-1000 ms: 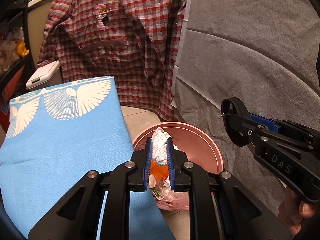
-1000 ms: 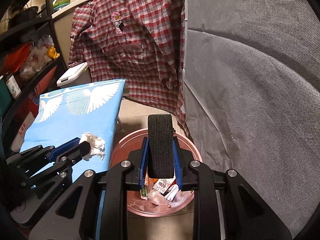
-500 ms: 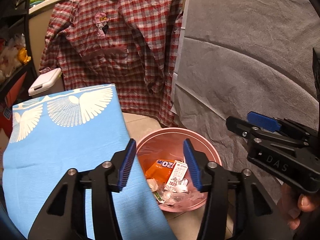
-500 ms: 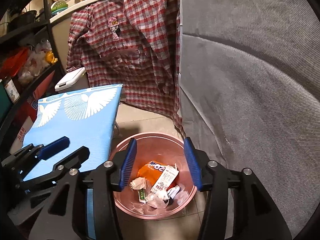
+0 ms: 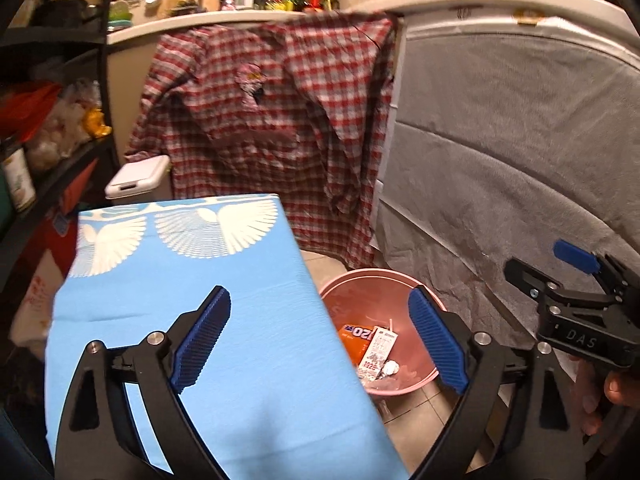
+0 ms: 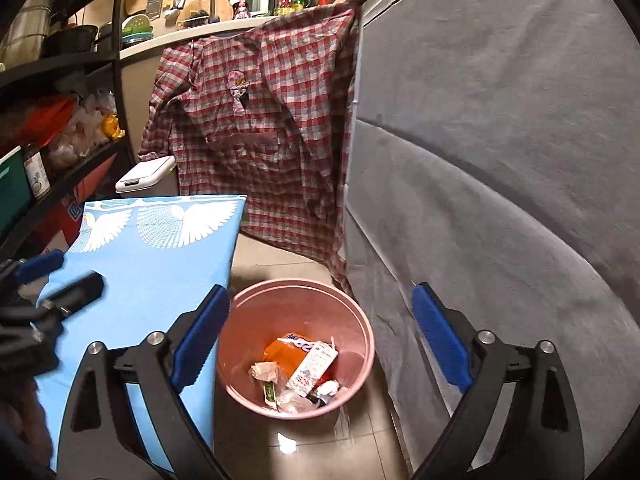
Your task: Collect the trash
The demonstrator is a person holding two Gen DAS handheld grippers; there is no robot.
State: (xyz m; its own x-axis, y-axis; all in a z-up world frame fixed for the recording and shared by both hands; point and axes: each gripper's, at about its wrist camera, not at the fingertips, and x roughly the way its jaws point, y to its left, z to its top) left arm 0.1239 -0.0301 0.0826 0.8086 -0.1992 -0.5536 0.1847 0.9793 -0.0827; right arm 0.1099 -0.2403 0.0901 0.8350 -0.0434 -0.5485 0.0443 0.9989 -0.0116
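Note:
A pink bin stands on the tiled floor between the blue table and a grey-covered wall. Inside lie an orange packet, a small white carton and crumpled wrappers. My right gripper hangs above the bin, its jaws opening wide with nothing between them. My left gripper is above the table's edge and the bin, its jaws also opening and empty. The right gripper shows at the right of the left wrist view, and the left gripper shows at the left of the right wrist view.
A blue cloth with white wing prints covers the table on the left. A red checked shirt hangs over a counter behind the bin. Dark shelves with bags and jars stand at far left. A white lidded box sits behind the table.
Both grippers went from shut on trash, a crumpled tissue in the left and a dark item in the right, to wide open. The trash dropped into the bin, and both grippers rose and drew back.

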